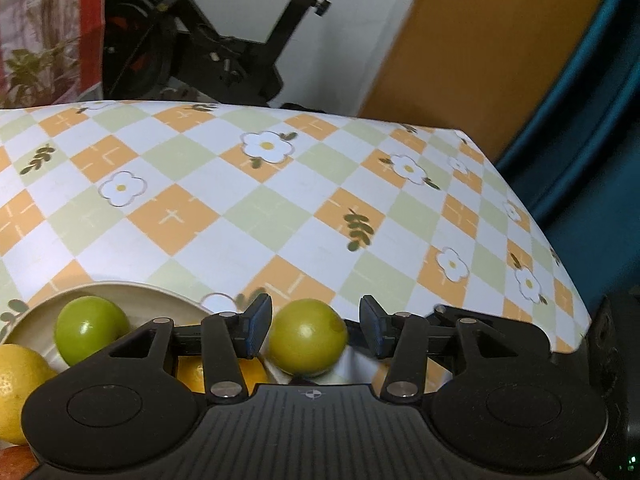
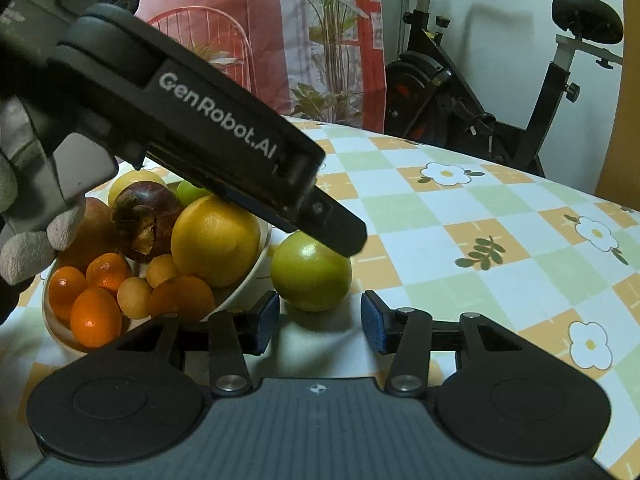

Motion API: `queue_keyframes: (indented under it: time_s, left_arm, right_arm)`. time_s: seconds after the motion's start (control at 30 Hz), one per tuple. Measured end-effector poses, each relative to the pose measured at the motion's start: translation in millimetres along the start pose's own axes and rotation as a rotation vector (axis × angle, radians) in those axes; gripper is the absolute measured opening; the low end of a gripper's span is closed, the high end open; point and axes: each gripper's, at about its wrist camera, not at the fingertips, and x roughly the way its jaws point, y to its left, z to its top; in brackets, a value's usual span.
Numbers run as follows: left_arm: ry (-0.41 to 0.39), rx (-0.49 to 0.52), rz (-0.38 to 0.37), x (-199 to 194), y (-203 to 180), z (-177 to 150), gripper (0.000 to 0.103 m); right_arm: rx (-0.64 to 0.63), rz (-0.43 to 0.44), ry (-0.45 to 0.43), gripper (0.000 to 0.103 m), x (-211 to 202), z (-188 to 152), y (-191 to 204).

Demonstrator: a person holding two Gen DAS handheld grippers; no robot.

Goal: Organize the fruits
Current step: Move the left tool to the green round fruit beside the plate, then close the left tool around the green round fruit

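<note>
A green round fruit (image 1: 307, 336) lies on the checked tablecloth just right of a white bowl (image 1: 120, 289). My left gripper (image 1: 316, 326) is open with its jaws on either side of this fruit, a gap showing on the right side. In the right wrist view the same fruit (image 2: 310, 276) sits beside the bowl (image 2: 256, 268), under the left gripper's finger (image 2: 336, 228). The bowl holds a large yellow citrus (image 2: 216, 236), a dark mangosteen (image 2: 144, 220), small oranges (image 2: 96, 316) and another green fruit (image 1: 91, 330). My right gripper (image 2: 320, 326) is open and empty, just short of the green fruit.
The flowered tablecloth (image 2: 480, 240) stretches to the right and far side. The table's right edge (image 1: 560, 240) drops off to a dark blue cloth. An exercise bike (image 2: 480, 100) and a printed curtain (image 2: 320, 40) stand behind the table.
</note>
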Motion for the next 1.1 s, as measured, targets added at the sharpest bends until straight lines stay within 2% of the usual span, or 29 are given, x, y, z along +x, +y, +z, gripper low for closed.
queue_keyframes:
  time_s: [0.27, 0.63, 0.87, 1.1]
  left_arm:
    - [-0.009, 0.011, -0.016, -2.7, -4.7, -5.0, 0.051]
    - [-0.007, 0.023, -0.098, -8.1, -20.2, -6.4, 0.051]
    - [0.019, -0.036, -0.047, -3.0, -2.8, -6.2, 0.054]
    - [0.016, 0.003, -0.027, -0.6, -4.4, -6.4, 0.054]
  right_arm:
    - [0.023, 0.009, 0.003, 0.049, -2.1, -0.5, -3.3]
    - [0.038, 0.02, -0.003, 0.049, -1.9, 0.0, -7.6]
    - [0.058, 0.026, -0.012, 0.046, -4.5, -0.1, -12.9]
    - [0.068, 0.026, -0.013, 0.044, -3.3, 1.5, -17.0]
